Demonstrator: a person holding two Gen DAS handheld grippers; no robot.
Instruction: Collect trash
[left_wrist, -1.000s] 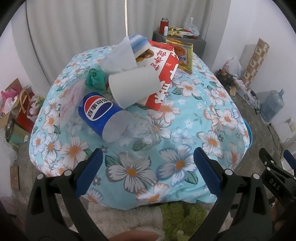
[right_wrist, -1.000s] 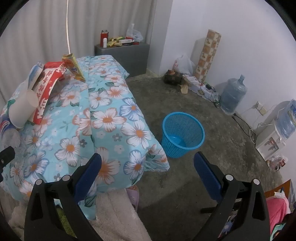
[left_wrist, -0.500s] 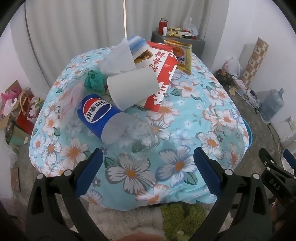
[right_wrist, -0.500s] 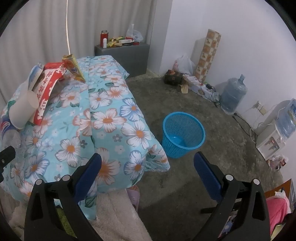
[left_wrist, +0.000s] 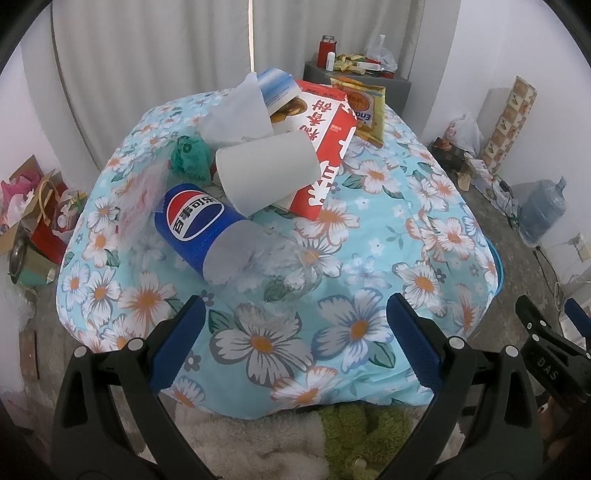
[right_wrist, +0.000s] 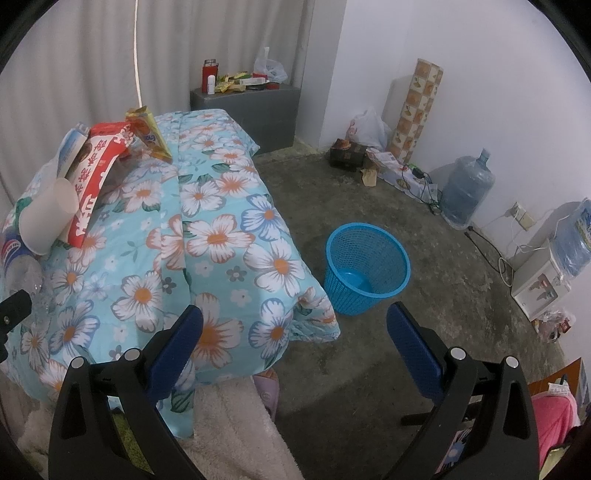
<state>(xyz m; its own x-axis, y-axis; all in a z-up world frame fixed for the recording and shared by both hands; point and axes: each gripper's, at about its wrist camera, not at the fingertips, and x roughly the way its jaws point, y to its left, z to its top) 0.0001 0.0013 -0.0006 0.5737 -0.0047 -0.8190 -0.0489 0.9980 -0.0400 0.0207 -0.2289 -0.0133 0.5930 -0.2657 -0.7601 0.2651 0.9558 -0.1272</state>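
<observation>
Tabletop (left_wrist: 369, 258) under flowery blue cloth, trash piled on far left part. Blue basket (right_wrist: 365, 264) on floor, right of tabletop, just beyond right hand-held gripper (right_wrist: 295, 334). Red box (left_wrist: 325, 147) with white writing leans on pile. Pepsi bottle (left_wrist: 221, 236) lies flat, just beyond left hand-held gripper (left_wrist: 295, 325). White cup (left_wrist: 266, 171) on side behind bottle. Both hand-held grippers spread wide, holding nothing, pointing forward, tilted down.

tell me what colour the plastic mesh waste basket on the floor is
Bright blue; right wrist view shows it best.
</observation>
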